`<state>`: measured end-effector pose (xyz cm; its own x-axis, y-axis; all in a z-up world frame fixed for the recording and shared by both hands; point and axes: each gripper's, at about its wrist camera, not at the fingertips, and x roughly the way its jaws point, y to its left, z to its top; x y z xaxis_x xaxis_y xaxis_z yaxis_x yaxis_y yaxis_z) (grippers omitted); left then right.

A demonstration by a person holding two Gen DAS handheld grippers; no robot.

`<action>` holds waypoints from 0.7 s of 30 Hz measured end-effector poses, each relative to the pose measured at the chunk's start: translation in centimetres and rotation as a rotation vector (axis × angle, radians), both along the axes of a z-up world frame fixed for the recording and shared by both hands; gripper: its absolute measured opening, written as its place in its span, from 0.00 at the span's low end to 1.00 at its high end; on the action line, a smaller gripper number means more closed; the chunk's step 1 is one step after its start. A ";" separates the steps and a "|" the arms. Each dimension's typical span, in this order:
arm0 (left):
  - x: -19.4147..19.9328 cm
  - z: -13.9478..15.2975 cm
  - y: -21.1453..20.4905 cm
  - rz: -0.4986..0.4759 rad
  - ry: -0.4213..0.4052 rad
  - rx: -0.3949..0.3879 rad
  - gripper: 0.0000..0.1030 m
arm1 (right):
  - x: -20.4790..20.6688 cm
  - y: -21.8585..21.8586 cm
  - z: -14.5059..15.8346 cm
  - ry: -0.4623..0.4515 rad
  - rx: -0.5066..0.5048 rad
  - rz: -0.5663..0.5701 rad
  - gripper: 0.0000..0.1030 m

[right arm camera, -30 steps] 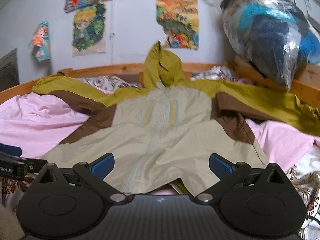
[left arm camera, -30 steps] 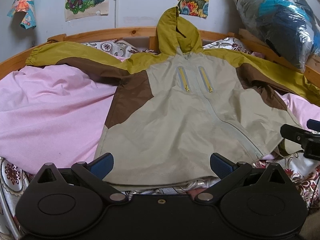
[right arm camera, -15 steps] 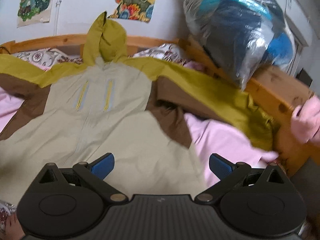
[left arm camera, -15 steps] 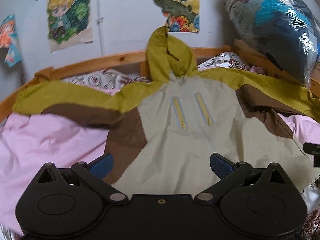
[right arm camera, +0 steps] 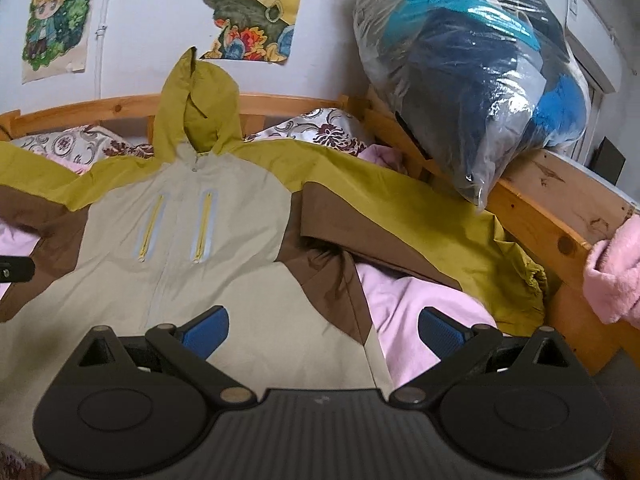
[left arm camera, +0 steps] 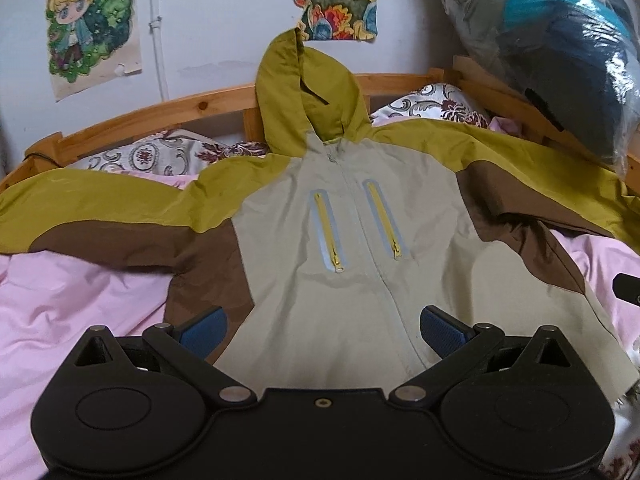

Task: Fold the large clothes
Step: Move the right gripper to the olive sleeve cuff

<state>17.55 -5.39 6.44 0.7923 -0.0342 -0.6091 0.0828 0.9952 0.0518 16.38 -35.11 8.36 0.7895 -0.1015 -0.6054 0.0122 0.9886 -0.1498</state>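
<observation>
Both grippers, the left gripper (left arm camera: 322, 324) and the right gripper (right arm camera: 323, 325), hang wide open and empty above the near hem of the jacket (left arm camera: 360, 248) spread flat on the bed (left arm camera: 72, 304), so I'd pinch each sleeve (right arm camera: 432, 216) near its cuff before folding inward.

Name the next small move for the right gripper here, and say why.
Probably reach the right gripper forward and right to the olive cuff of the sleeve and close on it. The olive, brown and beige hooded jacket lies flat, front up, on the pink sheet with both sleeves spread wide, nothing folded yet, and both sets of jaws stand open and empty.
</observation>
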 end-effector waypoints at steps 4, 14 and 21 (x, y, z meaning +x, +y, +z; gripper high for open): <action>2.4 -1.0 -1.6 -0.028 0.022 0.012 0.99 | 2.1 -0.8 -0.8 0.013 0.016 -0.018 1.00; 6.6 -5.4 -4.5 -0.099 0.118 0.012 0.99 | 7.4 -3.8 -4.2 0.093 0.013 -0.123 1.00; 7.7 -7.0 -4.5 -0.099 0.166 -0.011 0.99 | 7.9 -7.7 -5.3 -0.043 -0.009 -0.212 1.00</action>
